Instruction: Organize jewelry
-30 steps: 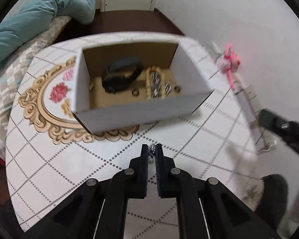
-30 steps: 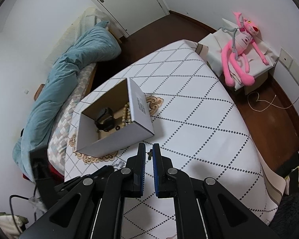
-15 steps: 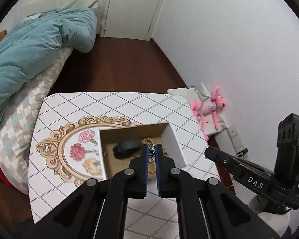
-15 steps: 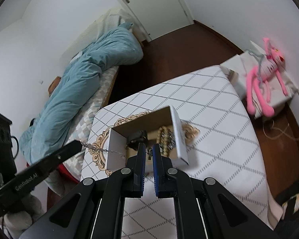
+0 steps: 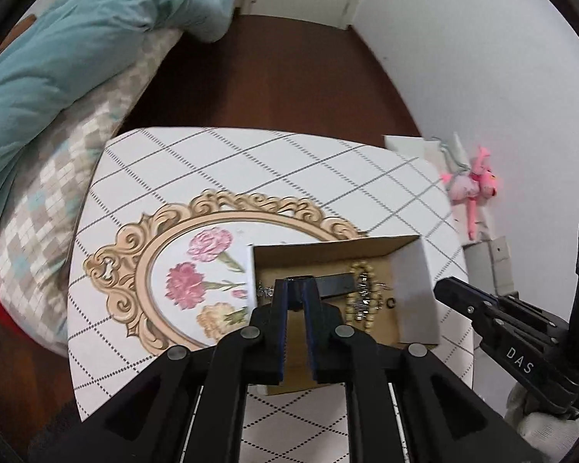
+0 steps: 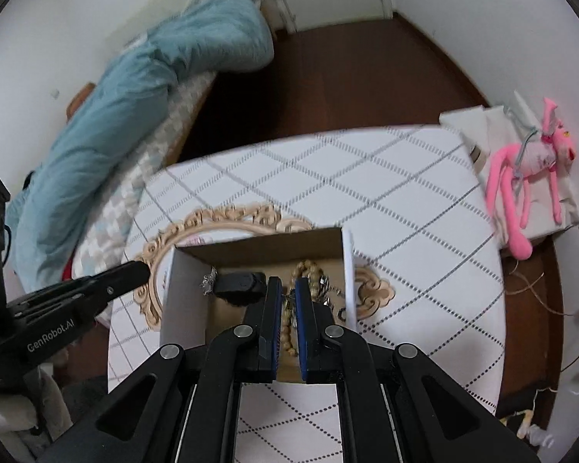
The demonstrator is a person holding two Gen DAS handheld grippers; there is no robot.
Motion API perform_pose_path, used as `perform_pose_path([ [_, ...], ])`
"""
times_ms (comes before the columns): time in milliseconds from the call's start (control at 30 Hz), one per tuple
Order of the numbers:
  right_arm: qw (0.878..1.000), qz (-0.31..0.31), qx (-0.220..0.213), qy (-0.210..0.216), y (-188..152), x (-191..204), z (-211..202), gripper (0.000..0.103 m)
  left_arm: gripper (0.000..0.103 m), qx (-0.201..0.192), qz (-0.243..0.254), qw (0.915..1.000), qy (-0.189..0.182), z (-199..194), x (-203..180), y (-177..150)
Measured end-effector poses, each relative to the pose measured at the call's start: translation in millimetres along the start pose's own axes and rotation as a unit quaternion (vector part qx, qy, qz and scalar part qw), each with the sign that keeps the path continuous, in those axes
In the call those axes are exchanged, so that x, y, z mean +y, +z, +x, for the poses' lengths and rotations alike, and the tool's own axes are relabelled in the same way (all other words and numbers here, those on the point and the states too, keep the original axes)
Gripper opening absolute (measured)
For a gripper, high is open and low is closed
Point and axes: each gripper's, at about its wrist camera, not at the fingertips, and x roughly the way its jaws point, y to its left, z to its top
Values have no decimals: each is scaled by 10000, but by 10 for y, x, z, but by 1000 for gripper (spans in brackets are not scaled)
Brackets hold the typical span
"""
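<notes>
A white cardboard box (image 5: pixel 419 289) with a brown inside stands on the table; it also shows in the right wrist view (image 6: pixel 183 301). In it lie a black band (image 6: pixel 239 285), a wooden bead string (image 5: pixel 361 270), a silver chain (image 6: pixel 208 283) and a small black ring (image 5: pixel 391 301). My left gripper (image 5: pixel 296 289) hovers over the box with its fingers slightly apart and nothing between them. My right gripper (image 6: pixel 288 289) hovers over the box too, nearly closed; something small shows between its pads, too small to tell if it is gripped.
The table (image 5: pixel 251 169) has a white diamond-pattern cloth with a gold-framed flower print (image 5: pixel 197 270). A bed with a teal duvet (image 5: pixel 58 58) lies to the left. A pink plush toy (image 6: pixel 529 169) lies on a white box to the right.
Both grippers have moved over the box. The left gripper let go of the small silver piece it held and its fingers parted slightly.
</notes>
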Motion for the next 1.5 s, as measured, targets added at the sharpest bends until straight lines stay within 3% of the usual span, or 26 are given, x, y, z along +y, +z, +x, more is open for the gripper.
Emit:
perform_pose_path([
  [67,9998,-86,153,-105,-8,13,55,8,16,-9,-66,10000,70,-5,37,-13],
  [133,9994,-136,208,-221,-20,29,77,9,39,-77,-75,9997,216,-19,61,-36],
  [167,9992,-163,238,-261,-27,35,79,9,62,-114,-93,9995,284,-27,65,-38],
  [200,9991,-164,262,-274,-37,36,74,10,71,-166,-95,9992,344,-42,70,-53],
  [267,9990,-162,286,-316,-61,37,54,22,71,-254,-81,9986,456,-72,68,-89],
  [333,9989,-154,345,-283,-90,34,45,44,76,-242,-60,9981,570,-68,59,-111],
  [433,9985,-188,329,-406,-124,25,27,50,89,-321,-48,9975,626,-85,57,-154],
  [467,9982,-200,318,-466,-137,22,15,52,98,-352,-33,9971,681,-88,56,-166],
  [500,9978,-208,305,-555,-156,16,0,61,103,-378,-10,9965,741,-89,54,-183],
  [600,9952,-297,224,-902,-205,17,-32,92,103,-394,31,9948,943,-73,49,-248],
  [700,9913,-352,217,-1247,-268,4,-26,101,103,-311,-9,9950,953,-35,68,-327],
  [1000,9864,-434,-96,-1584,-423,57,-219,103,103,-454,77,9926,1126,-252,5,-548],
  [1500,9785,-405,-1304,-1548,-966,474,-1550,103,103,-1493,264,9823,1104,-1521,-289,-1030],
])
